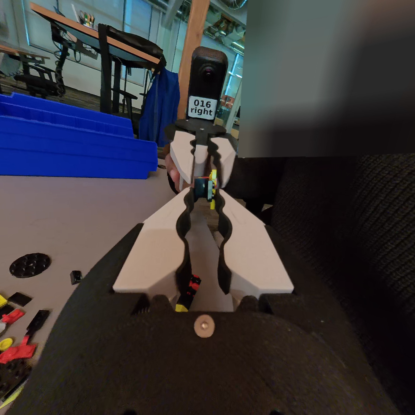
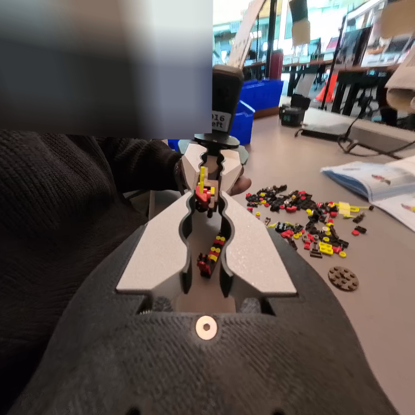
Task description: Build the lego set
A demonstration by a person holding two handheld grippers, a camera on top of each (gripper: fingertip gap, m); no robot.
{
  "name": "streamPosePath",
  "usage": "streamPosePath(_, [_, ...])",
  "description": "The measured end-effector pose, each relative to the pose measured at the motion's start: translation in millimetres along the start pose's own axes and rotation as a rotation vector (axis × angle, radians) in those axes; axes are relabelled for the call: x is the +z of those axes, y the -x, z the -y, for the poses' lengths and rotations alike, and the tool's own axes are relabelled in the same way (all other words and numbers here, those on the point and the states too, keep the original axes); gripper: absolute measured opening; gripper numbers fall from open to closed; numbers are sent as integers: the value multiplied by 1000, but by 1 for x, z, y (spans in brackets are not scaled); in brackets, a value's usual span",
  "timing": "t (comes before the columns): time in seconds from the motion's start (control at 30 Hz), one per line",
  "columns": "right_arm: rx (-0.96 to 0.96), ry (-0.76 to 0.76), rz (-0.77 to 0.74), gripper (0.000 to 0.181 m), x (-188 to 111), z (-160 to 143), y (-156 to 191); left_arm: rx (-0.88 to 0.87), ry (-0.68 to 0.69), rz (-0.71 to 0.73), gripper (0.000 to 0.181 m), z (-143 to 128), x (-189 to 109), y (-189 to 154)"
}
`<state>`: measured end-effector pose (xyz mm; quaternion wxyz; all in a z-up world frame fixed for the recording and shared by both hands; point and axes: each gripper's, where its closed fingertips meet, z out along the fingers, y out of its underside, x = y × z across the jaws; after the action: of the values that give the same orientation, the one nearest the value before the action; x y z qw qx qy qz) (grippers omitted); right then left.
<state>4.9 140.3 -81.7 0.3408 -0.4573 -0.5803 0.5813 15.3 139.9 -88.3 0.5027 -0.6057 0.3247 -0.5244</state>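
Grey desk (image 2: 292, 157) below, both tongs meet tip to tip in mid-air: left gripper (image 1: 203, 190) and right gripper (image 2: 206, 202), each nearly closed, pinch one small lego assembly (image 2: 204, 195). Loose bricks (image 2: 310, 222) lie toward the desk's middle. Probably pressing parts together; next needs aligned, steady squeezing.

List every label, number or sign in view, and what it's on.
White sticker on the black camera: legible print, which I won't quote.
Second white sticker on the second black camera: partly hidden.
Booklet on the table: print too small to read.
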Motion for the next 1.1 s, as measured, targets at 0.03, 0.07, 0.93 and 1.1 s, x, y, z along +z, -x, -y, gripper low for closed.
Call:
streamPosePath(0.03, [-3,-18,-7,25,-1,2,-1,-1,5,8,16,-1,-1,2])
streamPosePath(0.07, [4,-33,-19,40,-3,5,-3,-1,6,20,16,-1,-2,4])
streamPosePath(0.93, [-571,358,-417,23,7,-44,-43,-706,-20,58,15,-33,-2,47])
streamPosePath(1.1, [-536,402,-418,21,5,-52,-48,-668,34,154,28,-44,-4,57])
